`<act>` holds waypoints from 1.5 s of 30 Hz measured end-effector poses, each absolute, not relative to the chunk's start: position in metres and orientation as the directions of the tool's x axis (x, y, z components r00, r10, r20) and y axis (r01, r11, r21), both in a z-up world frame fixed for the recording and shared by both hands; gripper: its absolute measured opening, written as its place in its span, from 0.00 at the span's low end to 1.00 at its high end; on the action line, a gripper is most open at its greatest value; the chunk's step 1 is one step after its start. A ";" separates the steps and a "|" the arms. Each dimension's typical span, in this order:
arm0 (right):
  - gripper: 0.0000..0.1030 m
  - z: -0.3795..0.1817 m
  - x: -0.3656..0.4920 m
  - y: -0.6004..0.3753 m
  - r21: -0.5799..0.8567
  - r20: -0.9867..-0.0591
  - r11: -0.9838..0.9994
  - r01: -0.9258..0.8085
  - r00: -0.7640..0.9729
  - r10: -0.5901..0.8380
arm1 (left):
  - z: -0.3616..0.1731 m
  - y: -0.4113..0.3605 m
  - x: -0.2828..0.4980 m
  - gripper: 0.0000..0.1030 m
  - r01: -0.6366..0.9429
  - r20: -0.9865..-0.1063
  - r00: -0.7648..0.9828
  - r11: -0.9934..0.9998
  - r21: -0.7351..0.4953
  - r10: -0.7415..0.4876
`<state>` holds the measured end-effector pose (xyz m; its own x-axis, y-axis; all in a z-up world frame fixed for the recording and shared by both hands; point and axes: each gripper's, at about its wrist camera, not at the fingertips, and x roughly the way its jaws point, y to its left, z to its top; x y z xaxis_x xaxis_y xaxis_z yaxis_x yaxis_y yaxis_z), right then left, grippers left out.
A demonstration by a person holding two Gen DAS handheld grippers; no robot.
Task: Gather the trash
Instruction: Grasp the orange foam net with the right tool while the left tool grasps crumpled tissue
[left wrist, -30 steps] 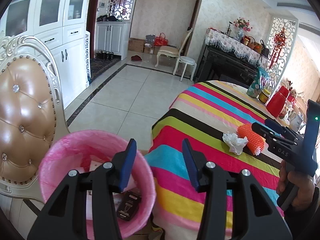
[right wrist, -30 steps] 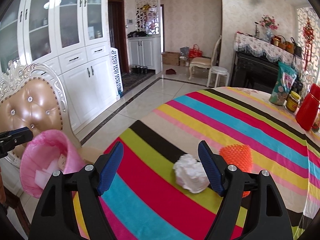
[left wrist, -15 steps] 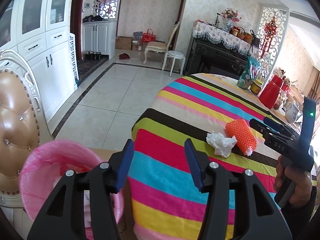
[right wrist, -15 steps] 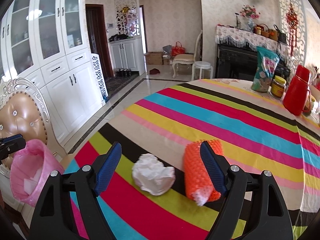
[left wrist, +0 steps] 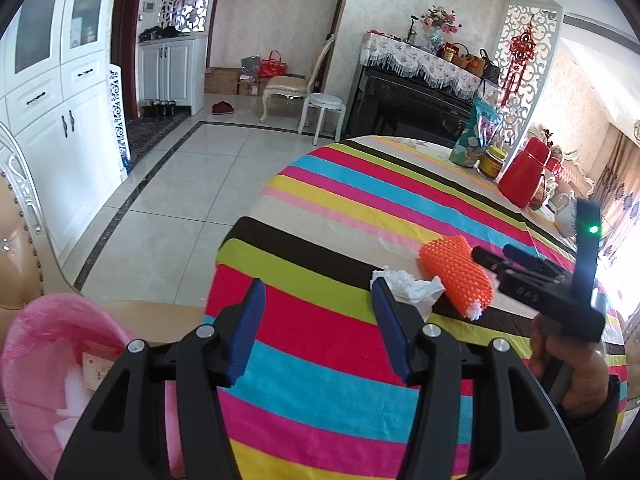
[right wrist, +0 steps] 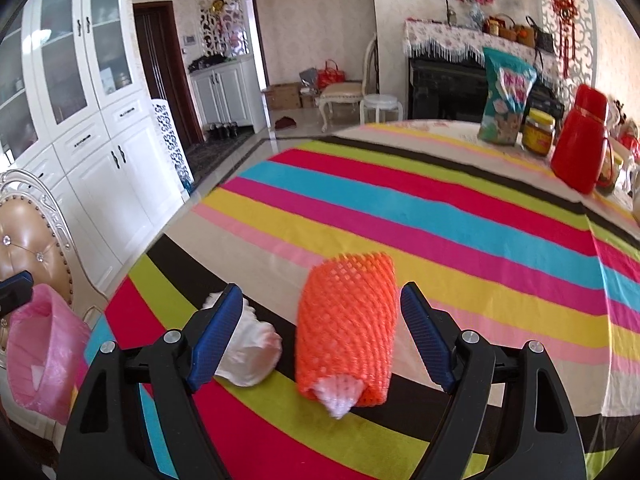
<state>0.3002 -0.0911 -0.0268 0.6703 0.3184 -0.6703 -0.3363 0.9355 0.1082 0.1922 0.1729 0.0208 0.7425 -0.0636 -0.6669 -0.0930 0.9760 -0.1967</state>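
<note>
An orange foam net (right wrist: 344, 320) with white foam poking from its near end lies on the striped tablecloth (right wrist: 440, 208). My right gripper (right wrist: 320, 296) is open, and the net lies between its fingers without touching the pads. A crumpled white tissue (right wrist: 252, 352) sits just left of the net, by the left finger. My left gripper (left wrist: 318, 300) hangs over the table's near edge; its jaws are opening with nothing between them. From there the tissue (left wrist: 416, 288), the net (left wrist: 456, 276) and the right gripper (left wrist: 494, 254) lie ahead to the right. The pink-lined bin (left wrist: 48, 344) is at lower left.
A tan padded chair (right wrist: 28, 240) stands behind the bin (right wrist: 44, 344). A red thermos (right wrist: 580, 140), a jar (right wrist: 538, 132) and a snack bag (right wrist: 506, 96) stand at the table's far right. White cabinets (left wrist: 68, 128) line the left wall beside tiled floor.
My left gripper swung right from above the bin to over the table edge, its jaws a little wider. My right gripper shifted right from the tissue to straddle the orange net.
</note>
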 end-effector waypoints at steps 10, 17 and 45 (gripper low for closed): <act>0.74 -0.057 0.315 -0.099 0.101 -0.733 0.947 -0.305 0.621 0.278 | 0.012 0.162 0.215 0.54 -0.061 -0.672 0.732 0.973 -0.224 -0.109; 0.70 -0.073 0.322 -0.100 0.099 -0.767 0.948 -0.303 0.583 0.267 | 0.003 0.153 0.229 0.54 -0.048 -0.681 0.719 0.968 -0.247 -0.138; 0.27 -0.048 0.317 -0.121 0.115 -0.731 0.949 -0.293 0.622 0.281 | -0.056 0.095 0.293 0.60 -0.019 -0.754 0.607 0.944 -0.329 -0.251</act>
